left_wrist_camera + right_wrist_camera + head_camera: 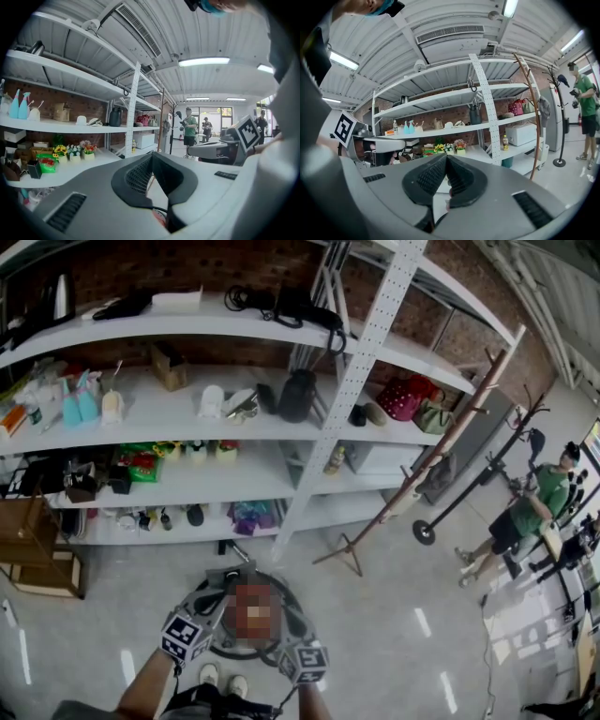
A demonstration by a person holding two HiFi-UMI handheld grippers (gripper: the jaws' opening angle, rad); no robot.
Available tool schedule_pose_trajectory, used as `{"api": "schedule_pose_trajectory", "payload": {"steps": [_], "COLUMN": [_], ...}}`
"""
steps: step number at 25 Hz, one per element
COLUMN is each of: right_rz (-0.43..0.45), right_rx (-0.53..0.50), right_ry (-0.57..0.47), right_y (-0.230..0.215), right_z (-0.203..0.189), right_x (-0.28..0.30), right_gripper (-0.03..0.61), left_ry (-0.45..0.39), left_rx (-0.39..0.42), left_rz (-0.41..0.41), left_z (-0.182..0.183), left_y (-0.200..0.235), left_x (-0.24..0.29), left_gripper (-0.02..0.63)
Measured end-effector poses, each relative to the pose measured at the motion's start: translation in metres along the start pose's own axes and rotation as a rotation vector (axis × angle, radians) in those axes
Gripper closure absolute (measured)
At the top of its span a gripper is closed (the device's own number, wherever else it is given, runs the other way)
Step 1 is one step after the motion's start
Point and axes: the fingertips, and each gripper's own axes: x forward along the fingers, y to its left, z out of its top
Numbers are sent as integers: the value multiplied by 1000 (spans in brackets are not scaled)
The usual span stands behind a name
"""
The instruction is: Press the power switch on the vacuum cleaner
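Note:
I cannot make out a vacuum cleaner or its power switch with certainty in any view. Black corded items [286, 306] lie on the top shelf, too small to identify. My left gripper [200, 617] and right gripper [292, 645] are held close together low in the head view, above the floor and in front of the shelves. In the left gripper view the left gripper [151, 157] has its pads meeting at the tips with nothing between them. The right gripper [446, 158] likewise shows its pads touching and empty. Both point at the shelving.
A white shelving unit [361, 352] holds spray bottles [80, 401], flower pots [197, 450], a black jug [296, 395] and bags [409, 397]. A wooden coat rack [441, 442] leans to the right of it. A person in green [530, 514] stands far right. Cardboard boxes [37, 563] sit at the left.

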Motion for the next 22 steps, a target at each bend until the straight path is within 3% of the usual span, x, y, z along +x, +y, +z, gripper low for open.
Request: {"api": "schedule_pose_trajectory", "payload": {"steps": [22], "right_rz": [3], "right_rx": [-25], "right_ry": [-74], "right_y": [10], "right_z": [43], "right_x": [-28], "right_gripper": [566], "left_ry": [-86], "left_rx": [23], "left_rz": [14], "left_z": [47], "left_y": [-6], "left_x": [-18], "left_gripper": [604]}}
